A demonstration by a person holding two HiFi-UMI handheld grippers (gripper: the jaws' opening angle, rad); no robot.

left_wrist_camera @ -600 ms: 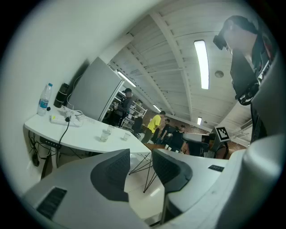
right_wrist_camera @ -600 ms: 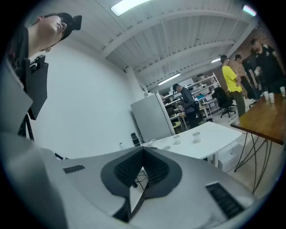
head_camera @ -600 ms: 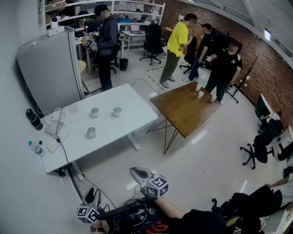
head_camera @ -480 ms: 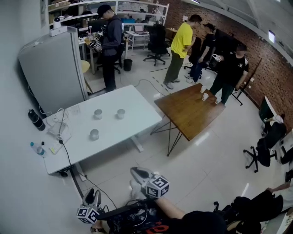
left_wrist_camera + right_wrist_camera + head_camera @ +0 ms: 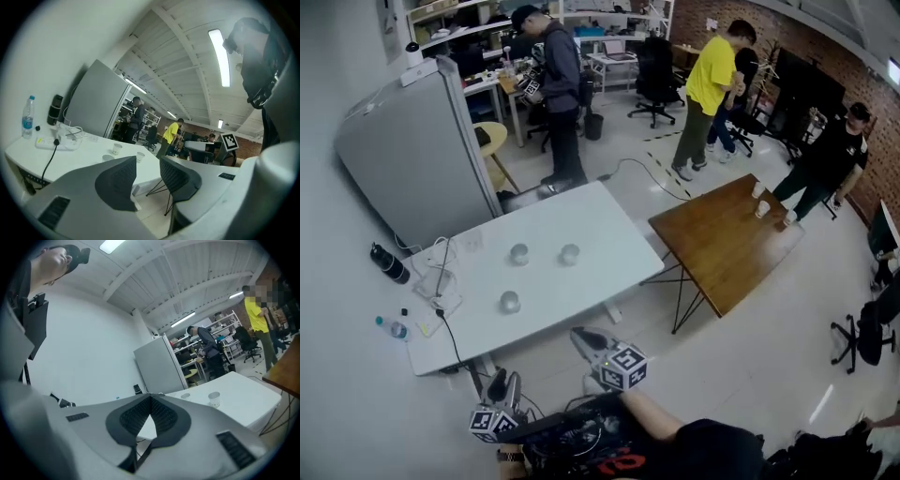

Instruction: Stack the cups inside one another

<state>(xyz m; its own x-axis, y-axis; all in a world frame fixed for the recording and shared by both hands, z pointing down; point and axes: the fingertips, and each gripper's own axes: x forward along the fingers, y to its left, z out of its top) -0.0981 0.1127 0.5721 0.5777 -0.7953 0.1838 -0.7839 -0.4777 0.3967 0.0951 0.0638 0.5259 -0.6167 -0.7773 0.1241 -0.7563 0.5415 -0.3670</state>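
Three small pale cups stand apart on the white table (image 5: 600, 220): one at the back left (image 5: 518, 253), one at the back right (image 5: 569, 254) and one nearer me (image 5: 509, 302). Both grippers hang low in front of me, well short of the table. My left gripper (image 5: 501, 387) is open with nothing between its jaws; in the left gripper view (image 5: 147, 164) the cups (image 5: 116, 149) show far beyond it. My right gripper (image 5: 586, 339) is shut and empty; its closed tips (image 5: 151, 398) point toward the table, with a cup (image 5: 213, 399) far off.
A power strip with cables (image 5: 441, 292), a water bottle (image 5: 394, 328) and a dark flask (image 5: 389, 264) lie at the table's left end. A grey cabinet (image 5: 417, 155) stands behind. To the right, a wooden table (image 5: 722, 248) holds two white cups (image 5: 760, 199). Several people stand beyond.
The head view has swung, so the white table and room slide right and downward in the picture and look nearer. The cups stay in place; both grippers remain low near me.
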